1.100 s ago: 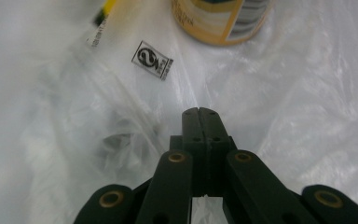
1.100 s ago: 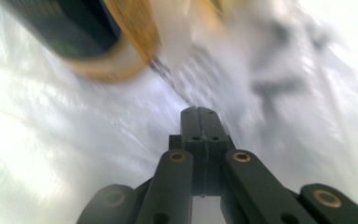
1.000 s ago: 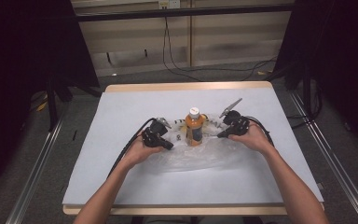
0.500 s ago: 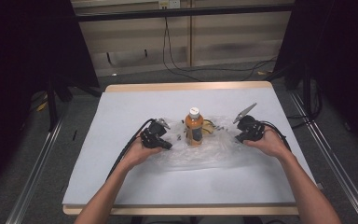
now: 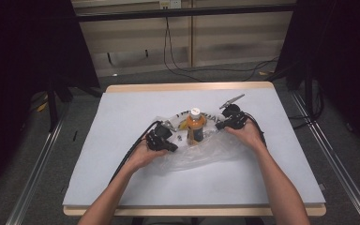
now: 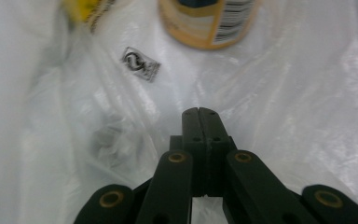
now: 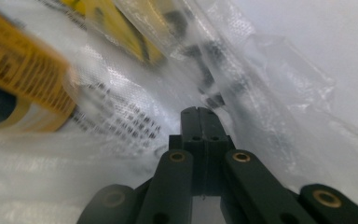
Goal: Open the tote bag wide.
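Observation:
A bottle (image 5: 195,127) of orange drink with a white cap stands upright on a clear plastic bag (image 5: 201,152) in the middle of the table. My left gripper (image 5: 173,146) lies just left of it, jaws shut and pointing at the bottle's base (image 6: 209,23), tips (image 6: 199,112) resting over the bag film (image 6: 284,93). My right gripper (image 5: 218,126) is close on the bottle's right, also shut, its tips (image 7: 199,111) amid crumpled printed film (image 7: 270,70) beside the yellow label (image 7: 18,70). Whether either pinches the film I cannot tell.
Something yellow (image 5: 183,123) lies in the bag behind the bottle. The pale table (image 5: 122,108) has a wooden rim. Black cables trail from both grippers towards the person. Dark stands and rails flank the table.
The right hand swung out to the right, then came back left and a little further away, close to the bottle. The left hand and the bottle have stayed put.

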Available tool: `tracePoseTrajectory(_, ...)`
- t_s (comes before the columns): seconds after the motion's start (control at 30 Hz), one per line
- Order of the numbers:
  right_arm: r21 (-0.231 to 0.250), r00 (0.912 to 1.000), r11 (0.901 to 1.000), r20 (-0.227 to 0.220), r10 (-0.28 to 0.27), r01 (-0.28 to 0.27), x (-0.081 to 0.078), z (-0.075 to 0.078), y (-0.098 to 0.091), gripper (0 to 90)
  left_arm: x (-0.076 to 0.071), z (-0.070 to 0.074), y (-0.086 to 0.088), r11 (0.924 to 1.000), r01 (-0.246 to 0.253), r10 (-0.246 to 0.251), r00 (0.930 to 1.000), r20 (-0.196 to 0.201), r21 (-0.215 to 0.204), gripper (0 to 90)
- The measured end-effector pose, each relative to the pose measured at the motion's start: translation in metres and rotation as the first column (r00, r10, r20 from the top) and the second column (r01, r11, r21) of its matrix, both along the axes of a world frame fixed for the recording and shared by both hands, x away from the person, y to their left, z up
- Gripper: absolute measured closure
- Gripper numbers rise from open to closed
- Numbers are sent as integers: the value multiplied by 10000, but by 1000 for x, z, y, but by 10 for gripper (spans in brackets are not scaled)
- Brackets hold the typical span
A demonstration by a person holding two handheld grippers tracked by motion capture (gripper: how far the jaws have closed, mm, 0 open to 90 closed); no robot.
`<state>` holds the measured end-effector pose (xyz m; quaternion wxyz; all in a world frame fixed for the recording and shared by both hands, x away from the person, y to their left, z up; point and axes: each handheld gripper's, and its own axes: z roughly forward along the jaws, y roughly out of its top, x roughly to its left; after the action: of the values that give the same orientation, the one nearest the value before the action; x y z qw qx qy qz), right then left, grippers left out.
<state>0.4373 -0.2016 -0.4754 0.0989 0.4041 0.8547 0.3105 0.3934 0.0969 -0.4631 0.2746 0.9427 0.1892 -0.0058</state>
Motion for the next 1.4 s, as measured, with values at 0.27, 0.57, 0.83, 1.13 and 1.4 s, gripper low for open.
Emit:
tracePoseTrajectory(0.27, 46, 9999, 9999, 90, -100, 99, -8, 3, 4, 900, -14, -1, -4, 9981, -52, 52, 10000, 0, -615, 897)
tracePoseTrajectory(0.57, 1307, 9960, 9912, 894, 75, -192, -31, 27, -6, 900, -14, 9, 10, 9708, -475, 567, 9979, 326, -2351, 900)
tracePoseTrajectory(0.83, 2413, 9866, 9703, 1615, -229, -170, -54, 39, -23, 900, -25, 29, 37, 9154, -950, 1433, 9850, 960, -3911, 900)
tracePoseTrajectory(1.13, 2942, 9740, 9556, 2211, -495, -182, -84, 48, -37, 900, -43, 35, 60, 8874, -794, 1598, 9770, 1414, -4541, 895)
tracePoseTrajectory(1.4, 3424, 9617, 9381, 2702, -457, -516, -117, 63, -43, 756, -57, 43, 78, 8792, -1260, 2233, 9609, 1639, -4594, 672)
